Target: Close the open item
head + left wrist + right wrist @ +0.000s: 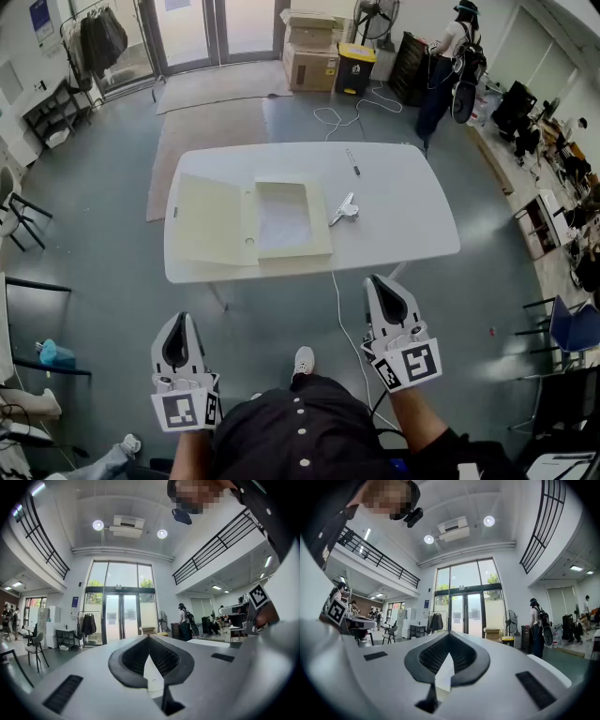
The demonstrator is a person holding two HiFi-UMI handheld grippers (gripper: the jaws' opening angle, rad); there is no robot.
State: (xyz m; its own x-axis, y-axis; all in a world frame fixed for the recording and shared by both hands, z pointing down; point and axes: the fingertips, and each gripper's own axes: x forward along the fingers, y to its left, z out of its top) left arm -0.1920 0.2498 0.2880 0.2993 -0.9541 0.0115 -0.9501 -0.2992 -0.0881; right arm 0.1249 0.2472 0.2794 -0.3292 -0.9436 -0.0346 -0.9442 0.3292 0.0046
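A cream folder (248, 220) lies open on the white table (403, 206). Its cover is spread flat to the left and a white sheet shows in its right half. Both grippers are held low near the person's body, well short of the table's near edge. In the head view the left gripper (178, 321) is below the table's left part and the right gripper (382, 281) is below its right part. Each points level toward the room. The left gripper (149, 638) and the right gripper (449, 633) each have their jaws together at the tips, with nothing held.
A dark pen (352, 161) and a silver clip (344, 210) lie on the table right of the folder. A white cable (342, 319) hangs from the near edge to the floor. Chairs (19, 216) stand at the left, cardboard boxes (314, 47) and a person (450, 66) at the back.
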